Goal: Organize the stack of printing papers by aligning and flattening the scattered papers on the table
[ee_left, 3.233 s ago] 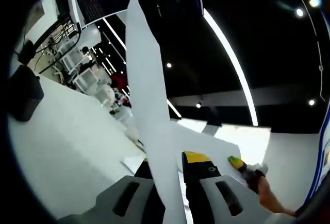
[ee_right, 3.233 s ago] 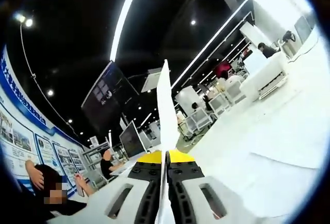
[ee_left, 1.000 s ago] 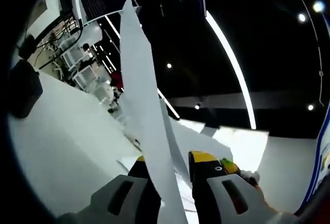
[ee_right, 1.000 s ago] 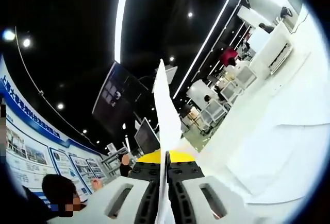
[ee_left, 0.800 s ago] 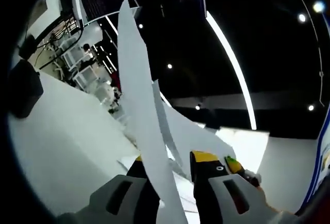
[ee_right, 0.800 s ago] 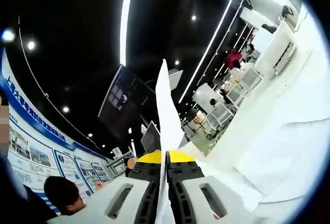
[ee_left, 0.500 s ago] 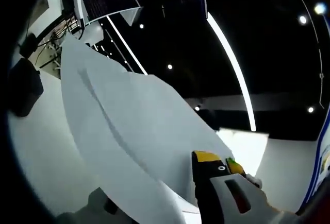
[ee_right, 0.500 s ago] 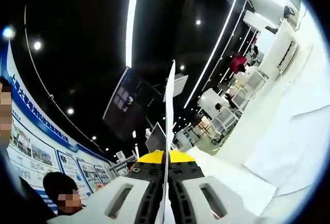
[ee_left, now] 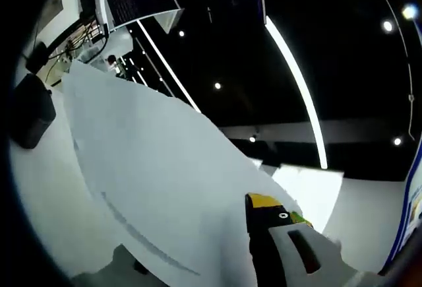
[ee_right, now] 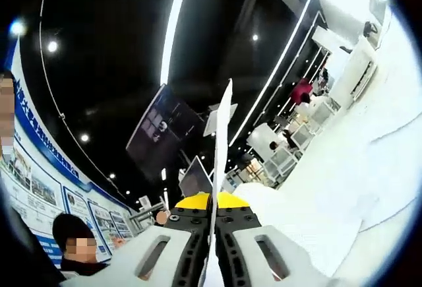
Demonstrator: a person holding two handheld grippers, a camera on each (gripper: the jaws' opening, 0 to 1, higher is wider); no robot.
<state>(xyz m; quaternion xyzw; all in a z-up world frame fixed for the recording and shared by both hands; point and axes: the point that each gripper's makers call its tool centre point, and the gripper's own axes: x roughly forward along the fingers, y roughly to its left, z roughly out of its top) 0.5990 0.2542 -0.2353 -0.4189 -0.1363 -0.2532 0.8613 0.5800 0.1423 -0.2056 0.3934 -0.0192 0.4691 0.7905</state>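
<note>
Right tool [ee_right: 212, 224] clamps papers [ee_right: 221, 143] edge-on; left tool [ee_left: 217, 247] state unclear under papers. We judge: mid-alignment; next lower onto surface [ee_right: 369, 188], flatten.

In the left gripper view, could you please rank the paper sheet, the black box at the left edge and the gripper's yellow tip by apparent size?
1. Paper sheet, though nearness inflates it.
2. Black box.
3. Yellow tip.

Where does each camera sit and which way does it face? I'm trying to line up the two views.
Left gripper view: rides the left gripper, tilted up toward the dark ceiling; a broad paper sheet covers one jaw.
Right gripper view: rides the right gripper, also aimed upward; its jaws pinch paper seen edge-on.
Shared: the paper, white table, ceiling light strips.
</note>
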